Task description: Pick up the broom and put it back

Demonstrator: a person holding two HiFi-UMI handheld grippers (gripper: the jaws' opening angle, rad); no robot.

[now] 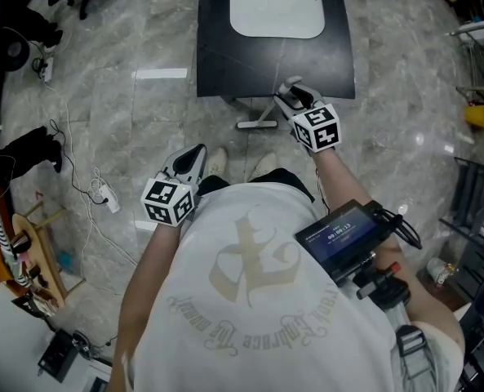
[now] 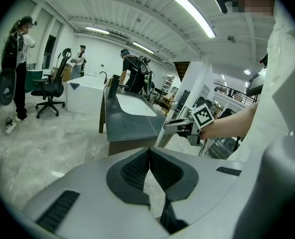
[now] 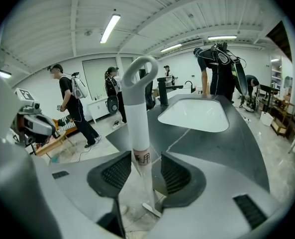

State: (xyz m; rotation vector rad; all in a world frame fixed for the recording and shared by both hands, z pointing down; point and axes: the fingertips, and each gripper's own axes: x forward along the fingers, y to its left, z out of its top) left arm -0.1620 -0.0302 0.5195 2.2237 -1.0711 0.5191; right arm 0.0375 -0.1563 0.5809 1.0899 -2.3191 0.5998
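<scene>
Holds the right gripper (image 3: 146, 161) released, jaws apart on either side of the broom (image 3: 136, 118) handle, with a gap at the right pad. Shows the broom upright just beside the dark counter (image 1: 225, 55), head on the floor. Holds the left gripper (image 2: 149, 156) clenched on nothing, well apart from the broom.

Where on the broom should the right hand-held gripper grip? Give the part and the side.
Grip the broom by its straight shaft, near the label, not the loop on top. The shaft stands upright and slim between the open jaws of the right hand-held gripper. Close from the person's side, since the counter stands behind it.
</scene>
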